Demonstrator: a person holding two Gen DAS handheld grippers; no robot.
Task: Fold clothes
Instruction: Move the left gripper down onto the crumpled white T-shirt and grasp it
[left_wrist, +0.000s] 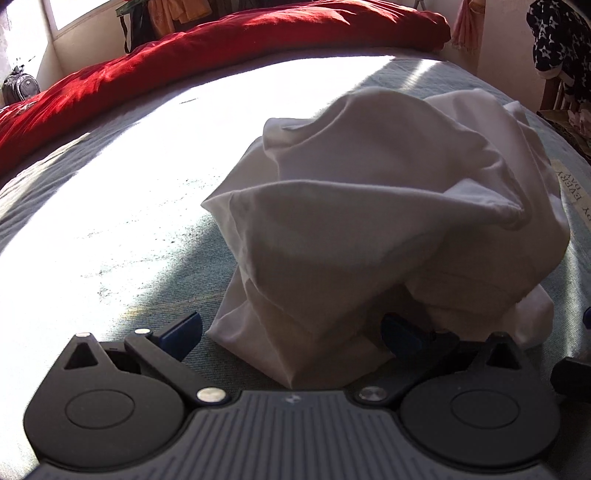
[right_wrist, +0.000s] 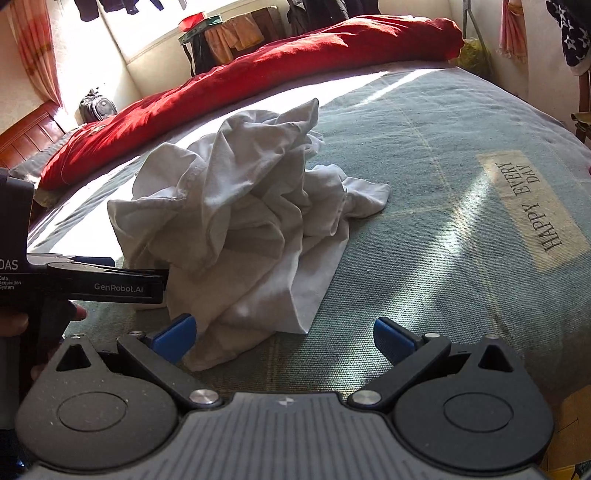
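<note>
A crumpled white garment lies in a heap on the blue-green bed cover; it also shows in the right wrist view. My left gripper is open, its blue fingers spread to either side of the heap's near edge, and cloth lies between them. It shows from the side in the right wrist view, at the heap's left. My right gripper is open, with the garment's near corner just inside its left finger.
A red duvet lies rolled along the far side of the bed. A "HAPPY EVERY DAY" label is sewn on the cover at the right. Clothes hang by the window and wall behind.
</note>
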